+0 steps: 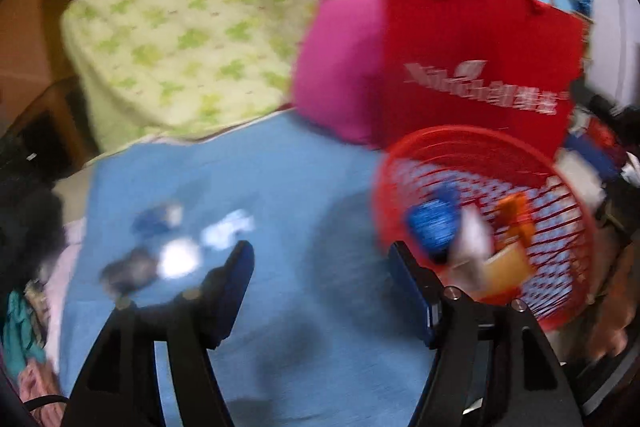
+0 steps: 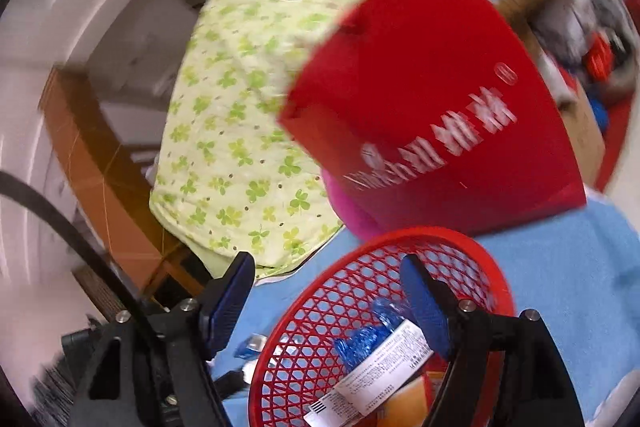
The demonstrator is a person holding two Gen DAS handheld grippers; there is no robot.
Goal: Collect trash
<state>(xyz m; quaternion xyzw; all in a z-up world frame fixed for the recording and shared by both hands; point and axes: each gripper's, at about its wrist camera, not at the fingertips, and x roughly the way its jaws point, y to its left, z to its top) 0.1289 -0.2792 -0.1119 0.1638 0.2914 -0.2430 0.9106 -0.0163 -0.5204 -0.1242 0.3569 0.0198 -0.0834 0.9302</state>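
Note:
A red mesh basket [image 1: 552,163] stands on a blue cloth [image 1: 280,179] at the right and holds several pieces of trash: a blue wrapper [image 1: 434,223], a white piece and an orange piece. Loose blurred scraps [image 1: 176,255] lie on the cloth at the left. My left gripper [image 1: 320,259] is open and empty above the cloth between the scraps and the basket. In the right wrist view the basket [image 2: 312,327] holds a blue wrapper [image 2: 360,341] and a white labelled packet [image 2: 372,375]. My right gripper [image 2: 326,281] is open and empty over the basket's rim.
A red paper bag [image 1: 476,67] and a pink cushion [image 1: 340,67] stand behind the basket. A green clover-print quilt [image 1: 208,19] lies beyond the cloth. A wooden bed frame [image 2: 92,155] runs along the left. Clutter fills the far right [image 2: 588,39].

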